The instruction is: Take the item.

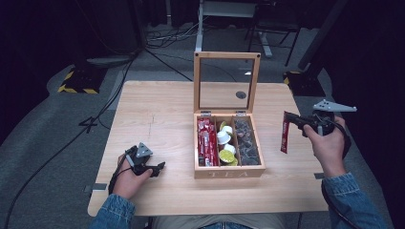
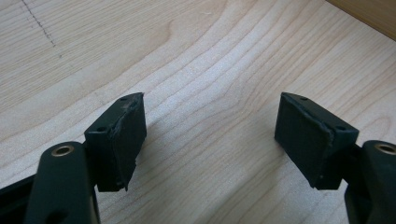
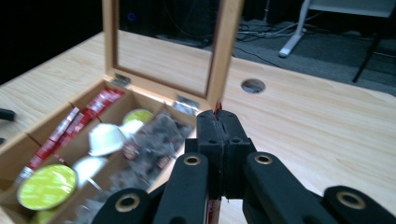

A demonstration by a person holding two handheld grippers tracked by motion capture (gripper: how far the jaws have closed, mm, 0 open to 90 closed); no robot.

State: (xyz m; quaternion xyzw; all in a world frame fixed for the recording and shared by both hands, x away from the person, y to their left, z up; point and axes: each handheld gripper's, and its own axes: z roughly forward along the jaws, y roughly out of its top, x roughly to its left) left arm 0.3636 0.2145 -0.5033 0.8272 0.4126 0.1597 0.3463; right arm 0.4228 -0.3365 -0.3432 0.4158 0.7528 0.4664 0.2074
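One red sachet hangs from the right hand-held gripper, pinched by its top end, so its long axis runs straight down toward the worktop. The jaws are pressed fully together on it; in the right gripper view a sliver of red pokes out above the closed pads. The sachet sits to the right of the wooden tea box, clear of its right wall and above the bare wood. Inside the box, the left compartment holds a row of matching red sachets, the middle one holds white and green capsules, and the right one holds dark wrapped bags. So the matching compartment lies to the left of the held sachet, across the two other compartments, and the right hand is much the nearer one to it. Judging from this, the sachet is either bound for that left compartment or is being carried away from it; I cannot tell which.

The left hand-held gripper rests low on the near left of the worktop, well apart from the box, its jaws wide apart with nothing between them.

The box's glass lid stands upright at the far side. The worktop is pale wood with a cable hole behind the box. Around it are grey floor, trailing cables and dark surroundings.
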